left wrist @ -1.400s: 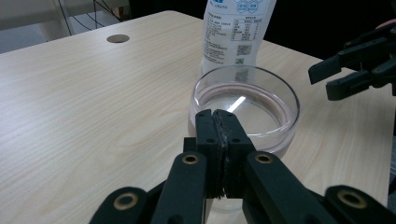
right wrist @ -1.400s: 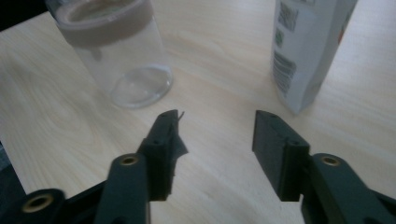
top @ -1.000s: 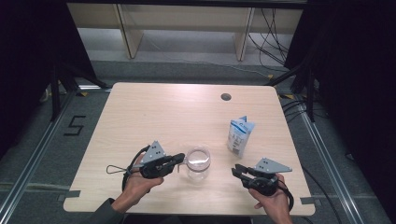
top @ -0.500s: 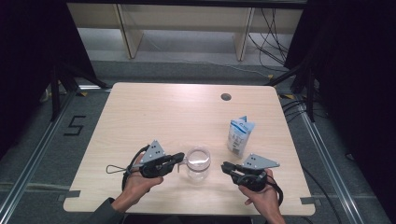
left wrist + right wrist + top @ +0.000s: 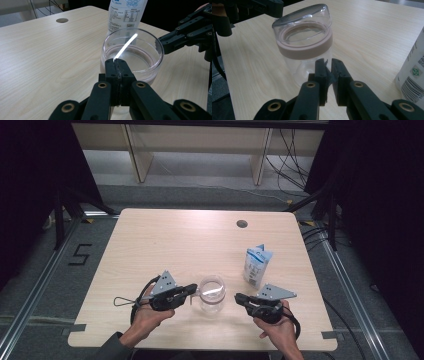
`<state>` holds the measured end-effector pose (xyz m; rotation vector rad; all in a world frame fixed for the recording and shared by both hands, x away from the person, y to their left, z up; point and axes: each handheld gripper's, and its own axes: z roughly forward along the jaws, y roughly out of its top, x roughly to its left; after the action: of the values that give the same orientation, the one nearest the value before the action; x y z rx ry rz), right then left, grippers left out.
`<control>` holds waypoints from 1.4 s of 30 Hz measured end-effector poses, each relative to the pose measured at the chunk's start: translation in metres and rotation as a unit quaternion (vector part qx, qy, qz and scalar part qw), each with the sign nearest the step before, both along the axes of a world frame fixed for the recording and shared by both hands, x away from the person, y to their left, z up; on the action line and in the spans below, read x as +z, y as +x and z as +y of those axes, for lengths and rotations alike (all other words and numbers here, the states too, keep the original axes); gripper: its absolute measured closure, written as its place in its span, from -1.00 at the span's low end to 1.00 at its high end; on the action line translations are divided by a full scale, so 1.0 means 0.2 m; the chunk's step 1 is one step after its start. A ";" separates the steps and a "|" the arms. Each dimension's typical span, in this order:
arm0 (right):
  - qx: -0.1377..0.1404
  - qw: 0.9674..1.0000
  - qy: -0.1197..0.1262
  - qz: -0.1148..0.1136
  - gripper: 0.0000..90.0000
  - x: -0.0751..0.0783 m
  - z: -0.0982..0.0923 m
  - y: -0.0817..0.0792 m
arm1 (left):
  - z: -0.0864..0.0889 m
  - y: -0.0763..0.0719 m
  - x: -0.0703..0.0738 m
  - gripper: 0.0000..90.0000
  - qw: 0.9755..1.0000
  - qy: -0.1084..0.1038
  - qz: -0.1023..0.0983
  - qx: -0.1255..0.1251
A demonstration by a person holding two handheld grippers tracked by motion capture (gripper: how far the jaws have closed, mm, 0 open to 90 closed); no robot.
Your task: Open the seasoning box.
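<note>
Now, high view: clear plastic jar with a pink band under its clear lid (image 5: 212, 294) stands upright on the pale wooden worktop (image 5: 175, 245), near the front edge, between the 2 hand-held tools. Left tongs (image 5: 194, 290) sit at the jar's 9 o'clock, tips reaching the jar's lid. In the left gripper view, left tongs (image 5: 117, 65) have their jaws pressed flat together with no gap, tips right at the near rim of the lid; whether they pinch the rim itself I cannot tell. A bright reflected streak crosses the lid.

Right tongs (image 5: 238, 297) lie at the jar's 3 o'clock, just beside it, not touching. In the right gripper view, right tongs (image 5: 328, 65) show a narrow slit between the jaws; they have just been closing, and nothing sits between them. The jar (image 5: 305, 42) stands just beyond the tips, lid looking tilted from this angle.

White and blue printed pouch (image 5: 257, 265) stands upright at the jar's 1 o'clock, near it but apart, and just behind the right tongs. Small dark round hole (image 5: 242, 224) sits in the worktop toward the far edge, at 12 o'clock from the pouch.

Both hands grip the tool bodies from the near edge; a cable loops off the left one.
</note>
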<state>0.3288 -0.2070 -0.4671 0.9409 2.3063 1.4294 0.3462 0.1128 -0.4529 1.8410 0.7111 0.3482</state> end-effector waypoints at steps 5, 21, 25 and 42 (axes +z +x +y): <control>0.000 1.000 0.002 -0.011 0.87 0.00 0.00 0.01 | 0.00 0.00 0.00 0.97 1.000 0.000 -0.001 -0.001; 0.005 1.000 0.012 -0.007 0.90 0.00 0.05 0.03 | 0.00 0.00 -0.01 0.97 1.000 -0.004 -0.004 0.001; 0.007 1.000 0.014 -0.005 0.92 0.00 0.06 0.03 | 0.00 0.00 -0.01 0.97 1.000 -0.004 -0.005 0.001; 0.015 1.000 0.015 0.006 0.95 0.00 0.07 0.05 | 0.01 -0.01 -0.02 0.97 1.000 -0.010 -0.011 0.006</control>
<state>0.3382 -0.1926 -0.4677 0.9311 2.3227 1.4781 0.3444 0.1138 -0.4568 1.8120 0.7081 0.3677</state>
